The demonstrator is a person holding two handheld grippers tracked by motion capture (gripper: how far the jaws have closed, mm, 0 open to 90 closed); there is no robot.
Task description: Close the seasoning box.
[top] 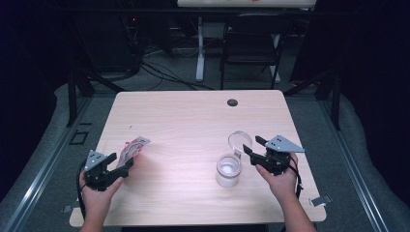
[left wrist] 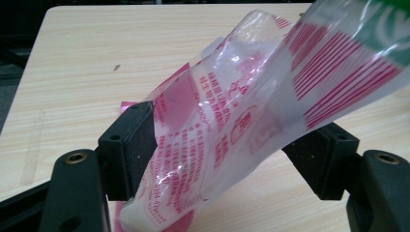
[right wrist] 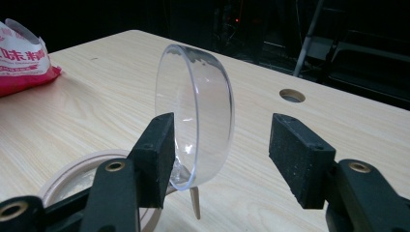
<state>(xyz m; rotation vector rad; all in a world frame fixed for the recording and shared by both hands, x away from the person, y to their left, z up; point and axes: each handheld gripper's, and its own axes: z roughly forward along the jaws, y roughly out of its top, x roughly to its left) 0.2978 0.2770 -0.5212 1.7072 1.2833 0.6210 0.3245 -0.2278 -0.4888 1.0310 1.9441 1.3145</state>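
High view: left gripper [top: 116,166] at the near left edge of the surface [top: 193,121], beside a red-printed plastic bag [top: 133,149]; right gripper [top: 253,148] near the clear jar [top: 228,170], its hinged lid [top: 240,140] standing open.

Left gripper view: jaws spread wide, bag [left wrist: 232,121] between them, leaning on one pad, not pinched.

Right gripper view: jaws apart around the upright lid [right wrist: 198,116], one pad touching or almost touching it, no squeeze.

Probably jar already opened, bag just let go; filling the jar from the bag apparently not yet done.
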